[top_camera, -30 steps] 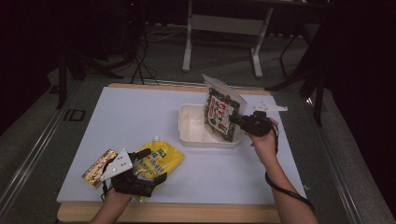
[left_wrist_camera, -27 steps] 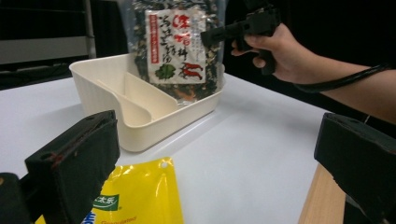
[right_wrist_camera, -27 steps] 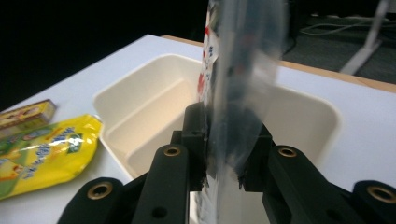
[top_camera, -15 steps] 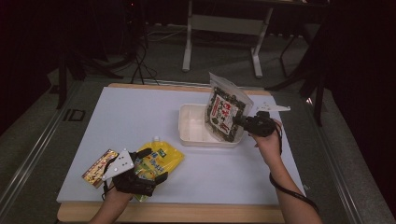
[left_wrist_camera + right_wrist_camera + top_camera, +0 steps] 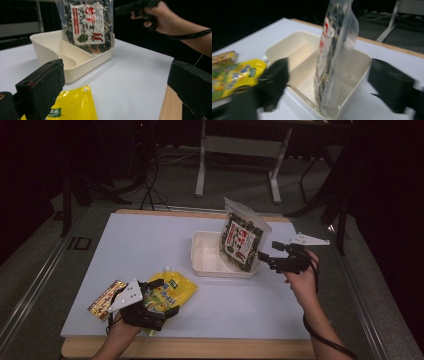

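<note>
Backing the right gripper (image 5: 270, 257) straight off looks best: its jaws are spread, the clear seaweed-mix bag with red-and-white label (image 5: 242, 241) stands between them in the white divided plastic tray (image 5: 207, 260), apparently free. Left gripper (image 5: 162, 296) jaws spread over the yellow spouted pouch (image 5: 165, 295). Motion blur hides bag contact; gold packet (image 5: 105, 298) half hidden.

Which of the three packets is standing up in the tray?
The clear packet with the dark filling and red-and-white label stands in the white tray. The yellow pouch and the small gold packet lie flat on the table.
</note>
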Motion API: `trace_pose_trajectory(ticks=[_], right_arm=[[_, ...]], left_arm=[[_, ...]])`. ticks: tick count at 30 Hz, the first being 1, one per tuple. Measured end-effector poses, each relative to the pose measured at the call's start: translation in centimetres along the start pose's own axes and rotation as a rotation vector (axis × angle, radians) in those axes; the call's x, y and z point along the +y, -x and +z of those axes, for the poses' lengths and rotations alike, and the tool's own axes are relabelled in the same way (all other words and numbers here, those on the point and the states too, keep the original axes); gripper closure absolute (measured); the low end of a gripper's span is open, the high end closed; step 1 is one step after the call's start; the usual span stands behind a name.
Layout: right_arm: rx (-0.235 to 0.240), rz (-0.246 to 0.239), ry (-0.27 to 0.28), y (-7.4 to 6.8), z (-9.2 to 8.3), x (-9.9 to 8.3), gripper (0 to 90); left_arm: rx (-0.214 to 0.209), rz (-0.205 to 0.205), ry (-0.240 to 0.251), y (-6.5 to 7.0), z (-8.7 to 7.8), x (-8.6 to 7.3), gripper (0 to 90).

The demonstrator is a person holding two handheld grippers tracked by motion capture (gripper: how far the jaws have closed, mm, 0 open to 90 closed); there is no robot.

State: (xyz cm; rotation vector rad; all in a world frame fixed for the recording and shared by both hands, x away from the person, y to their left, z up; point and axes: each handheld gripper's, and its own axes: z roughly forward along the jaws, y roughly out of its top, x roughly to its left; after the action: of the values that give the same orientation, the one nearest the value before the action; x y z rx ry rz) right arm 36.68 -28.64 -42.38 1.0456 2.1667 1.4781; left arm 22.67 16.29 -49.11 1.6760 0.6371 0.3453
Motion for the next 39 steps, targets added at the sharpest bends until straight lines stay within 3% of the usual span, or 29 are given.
trace_pose_trajectory(ticks=[2,5,8,13,14,17,24,27,28,32,33,39], right_arm=[[0.019,-0.003,0.009,-0.5,-1.3,0.0,13.5],[0.026,-0.047,0.041,-1.5,-3.1,-0.4,14.4],[0.042,-0.05,0.079,-2.5,-4.6,-1.0,14.7],[0.031,-0.097,0.07,-4.0,-6.3,-1.5,15.2],[0.042,-0.101,0.077,-4.8,-6.9,-1.8,15.2],[0.059,-0.117,0.087,-5.8,-7.6,-2.0,15.1],[0.085,-0.102,0.089,-7.5,-9.0,-2.8,13.6],[0.074,-0.106,0.09,-7.9,-9.3,-3.1,12.0],[0.093,-0.106,0.079,-8.1,-9.4,-3.4,10.2],[0.109,-0.116,0.064,-8.6,-9.4,-3.8,10.2],[0.116,-0.126,0.061,-8.9,-9.4,-3.9,11.4],[0.143,-0.128,0.063,-9.3,-9.2,-4.2,13.7]], left_arm=[[-0.004,0.0,-0.011,-0.2,0.0,0.1,1.4],[0.004,-0.003,-0.026,-0.5,-0.2,0.2,2.7],[0.008,-0.011,-0.039,-0.9,-0.4,0.4,2.7],[-0.009,-0.023,-0.064,-1.3,-0.7,0.8,2.8],[-0.014,-0.042,-0.07,-1.4,-0.9,1.0,2.7],[-0.006,-0.05,-0.122,-1.8,-1.2,1.7,2.4],[0.059,-0.029,-0.137,-3.1,-2.4,3.0,3.4],[0.08,-0.023,-0.142,-4.1,-2.8,3.7,5.2],[0.086,-0.03,-0.16,-4.9,-2.8,4.0,5.3],[0.087,-0.022,-0.176,-5.6,-2.7,4.2,10.1],[0.085,-0.025,-0.207,-6.6,-2.2,4.0,14.4],[0.087,-0.082,-0.279,-8.7,-0.5,2.7,14.8]])
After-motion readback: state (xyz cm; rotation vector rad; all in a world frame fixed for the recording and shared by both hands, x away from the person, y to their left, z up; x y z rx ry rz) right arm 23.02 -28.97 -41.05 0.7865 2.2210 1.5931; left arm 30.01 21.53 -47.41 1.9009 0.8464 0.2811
